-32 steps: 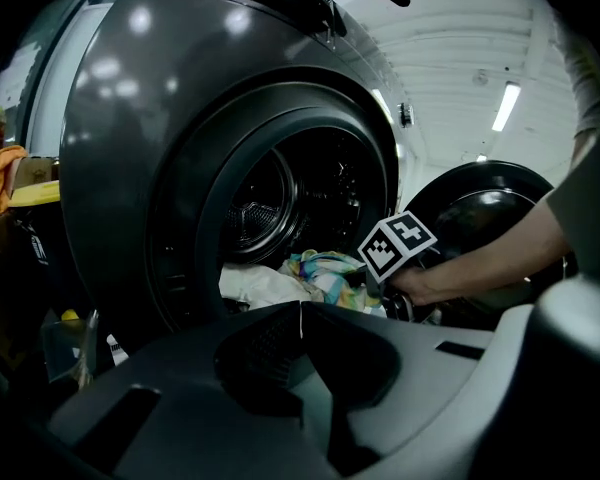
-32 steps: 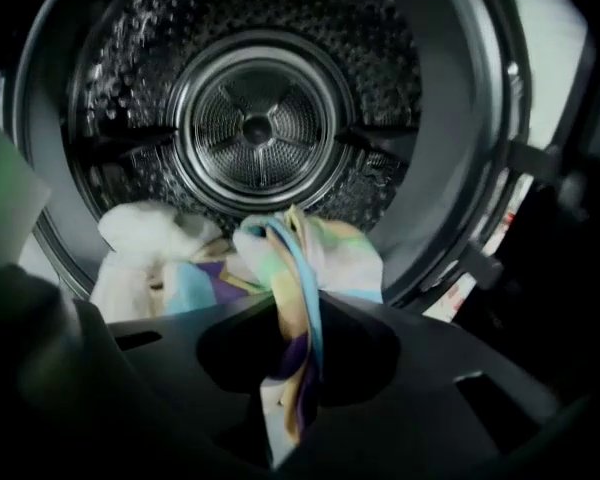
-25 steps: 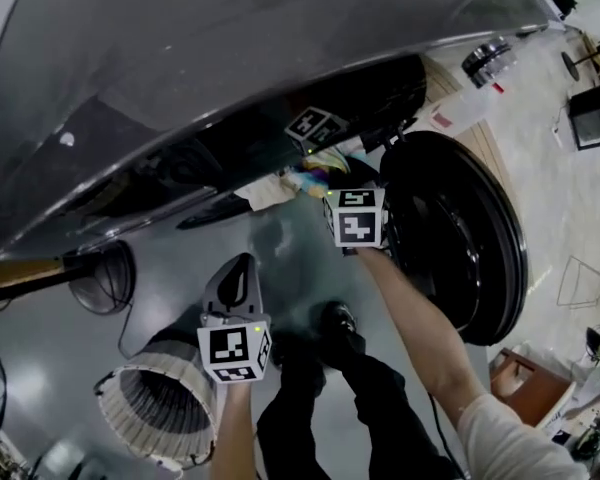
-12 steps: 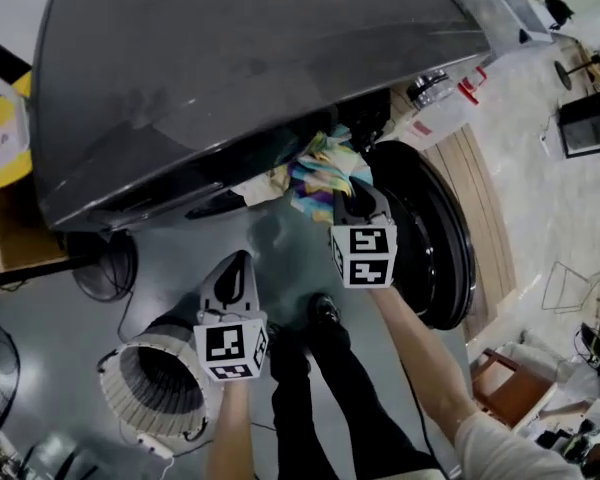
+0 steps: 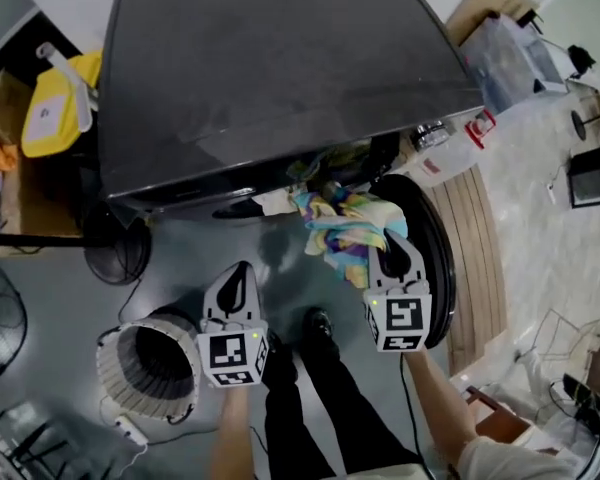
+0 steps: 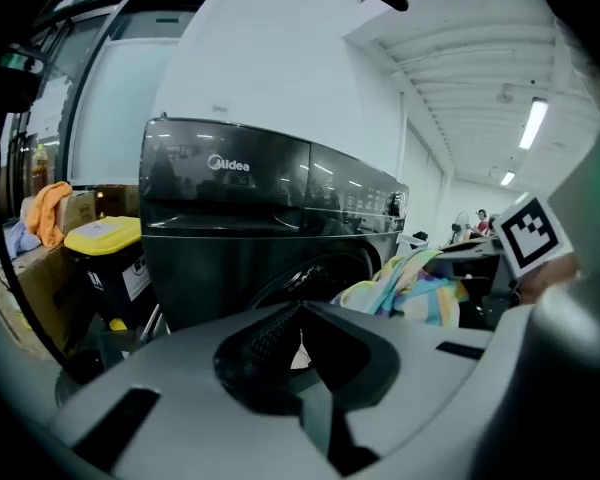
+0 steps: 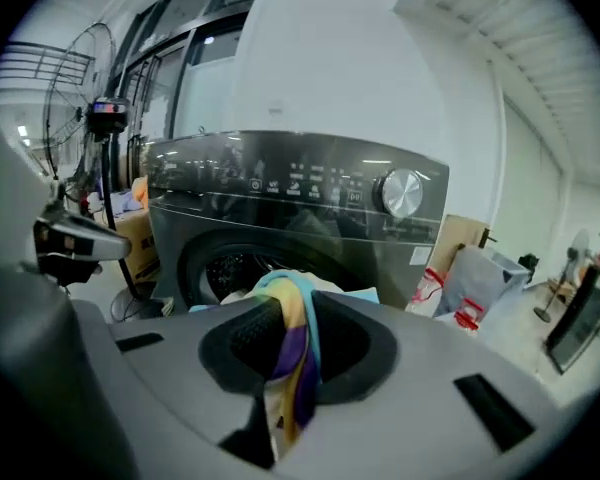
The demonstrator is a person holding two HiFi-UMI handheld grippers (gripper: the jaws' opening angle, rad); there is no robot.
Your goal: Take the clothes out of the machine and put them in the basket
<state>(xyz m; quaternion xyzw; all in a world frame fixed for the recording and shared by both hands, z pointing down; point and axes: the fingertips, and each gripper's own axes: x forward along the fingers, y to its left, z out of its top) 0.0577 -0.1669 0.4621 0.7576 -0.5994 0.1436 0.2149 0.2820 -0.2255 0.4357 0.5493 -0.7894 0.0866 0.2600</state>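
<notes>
Clamped in the right gripper (image 5: 392, 253) (image 7: 285, 346): a fold of multicoloured cloth (image 5: 348, 230) (image 7: 283, 303), squeezed between the ribbed pads and hanging below them in yellow, purple and blue stripes. Held out in front of the dark washing machine (image 5: 280, 68) (image 7: 290, 203), just beside the open round door (image 5: 438, 233).

Location of the cloth: bunched in the air between the drum opening and the right gripper, with its far end at the opening beside further pale laundry. Well apart from the basket (image 5: 112, 386), not in it.

Pressed together at the tips, with nothing between: the jaws of the left gripper (image 5: 238, 280) (image 6: 302, 340). Positioned over the grey floor (image 5: 180, 258), just beside the basket and apart from the cloth.

Location of the basket: upright on the floor, white and ribbed, left of the person's legs (image 5: 320, 408), in front of the left half of the washing machine.

Left of the washing machine: a yellow-lidded bin (image 5: 65, 108) (image 6: 105, 240).
</notes>
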